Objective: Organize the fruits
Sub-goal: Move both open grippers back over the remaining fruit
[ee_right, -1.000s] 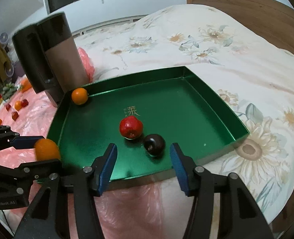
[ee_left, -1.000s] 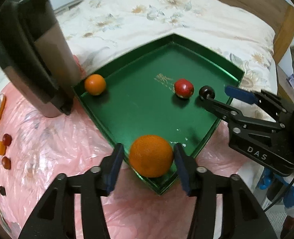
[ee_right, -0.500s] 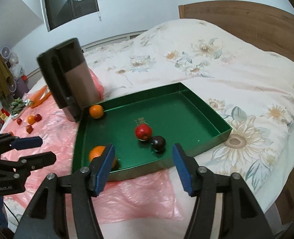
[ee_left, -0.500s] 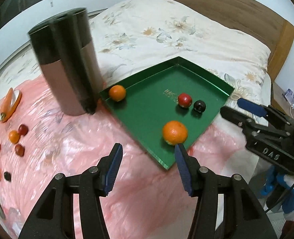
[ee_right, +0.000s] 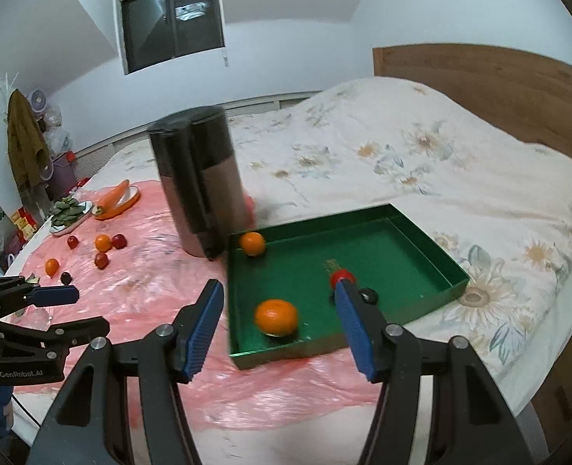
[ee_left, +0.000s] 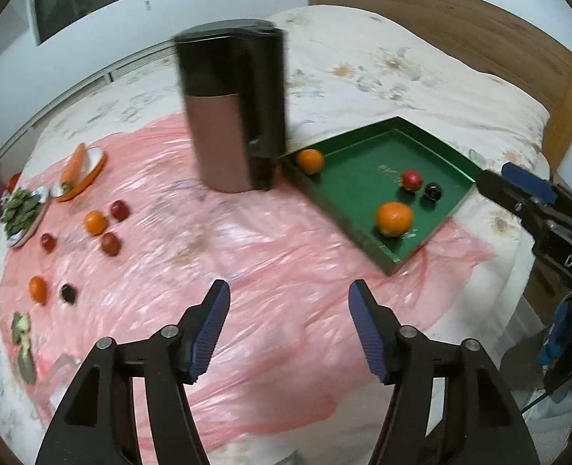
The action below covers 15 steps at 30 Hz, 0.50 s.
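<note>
A green tray (ee_left: 355,193) lies on the bed and holds a large orange (ee_left: 394,219), a small orange (ee_left: 310,161), a red fruit (ee_left: 411,179) and a dark fruit (ee_left: 432,191). My left gripper (ee_left: 288,325) hovers over the pink sheet, well back from the tray. Its jaws are opening with nothing between them. My right gripper (ee_right: 278,323) is open and empty, above the tray's (ee_right: 386,255) near edge; the large orange (ee_right: 276,317) lies beyond it. Several loose fruits, among them an orange (ee_left: 95,221) and a red one (ee_left: 111,243), sit on the sheet at left.
A tall dark cylinder (ee_left: 235,108) stands at the tray's left corner. Plates with a carrot (ee_left: 78,166) and greens (ee_left: 22,209) lie at the far left. The pink plastic sheet (ee_left: 247,255) covers the bed; a wooden headboard (ee_right: 499,89) is behind.
My left gripper let go of the large orange, which now rests in the tray, and its jaws spread wider. Both grippers drew back and rose away from the tray.
</note>
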Tool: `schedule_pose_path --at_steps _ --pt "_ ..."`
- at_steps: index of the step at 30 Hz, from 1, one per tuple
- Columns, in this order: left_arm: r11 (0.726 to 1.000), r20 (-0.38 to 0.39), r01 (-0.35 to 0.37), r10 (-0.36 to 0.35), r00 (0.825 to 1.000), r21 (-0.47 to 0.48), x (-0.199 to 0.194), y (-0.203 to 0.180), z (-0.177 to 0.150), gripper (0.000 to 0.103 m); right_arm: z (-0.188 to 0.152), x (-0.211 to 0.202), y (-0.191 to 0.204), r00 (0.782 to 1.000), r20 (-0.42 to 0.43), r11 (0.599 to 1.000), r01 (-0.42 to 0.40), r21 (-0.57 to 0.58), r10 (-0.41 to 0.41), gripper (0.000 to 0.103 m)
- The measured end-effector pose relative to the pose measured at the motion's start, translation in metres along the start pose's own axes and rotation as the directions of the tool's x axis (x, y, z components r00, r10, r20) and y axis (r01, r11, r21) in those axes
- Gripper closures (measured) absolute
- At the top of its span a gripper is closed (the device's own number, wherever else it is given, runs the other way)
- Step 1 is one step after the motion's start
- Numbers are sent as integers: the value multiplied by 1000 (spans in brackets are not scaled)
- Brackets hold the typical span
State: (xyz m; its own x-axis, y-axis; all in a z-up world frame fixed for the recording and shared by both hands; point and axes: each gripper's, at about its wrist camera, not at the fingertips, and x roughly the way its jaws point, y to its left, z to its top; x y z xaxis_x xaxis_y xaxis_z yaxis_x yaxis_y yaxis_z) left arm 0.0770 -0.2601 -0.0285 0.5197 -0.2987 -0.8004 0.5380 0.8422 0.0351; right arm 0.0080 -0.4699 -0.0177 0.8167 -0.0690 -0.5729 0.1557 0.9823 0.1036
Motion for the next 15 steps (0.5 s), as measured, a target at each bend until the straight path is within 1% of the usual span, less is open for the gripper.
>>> schedule_pose_path --at_steps 2,4,5,12,15 --pt "1000 0 -10 10 1000 -14 -4 11 -5 41 4 -2 13 1000 4 999 -29 -15 29 12" --pt "999 -5 -22 22 1000 -34 -8 24 -13 39 6 -2 24 999 3 998 -48 -26 48 7" --pt "999 -7 -30 30 1000 -43 -10 30 -16 38 7 -2 33 997 2 996 -78 -30 78 6" --pt "991 -21 -69 67 998 -118 -21 78 -45 38 8 1 85 988 -24 984 -155 -91 154 6" --pt "985 -20 -85 83 996 -149 -27 99 -57 38 8 5 102 982 -38 977 -188 -99 185 6"
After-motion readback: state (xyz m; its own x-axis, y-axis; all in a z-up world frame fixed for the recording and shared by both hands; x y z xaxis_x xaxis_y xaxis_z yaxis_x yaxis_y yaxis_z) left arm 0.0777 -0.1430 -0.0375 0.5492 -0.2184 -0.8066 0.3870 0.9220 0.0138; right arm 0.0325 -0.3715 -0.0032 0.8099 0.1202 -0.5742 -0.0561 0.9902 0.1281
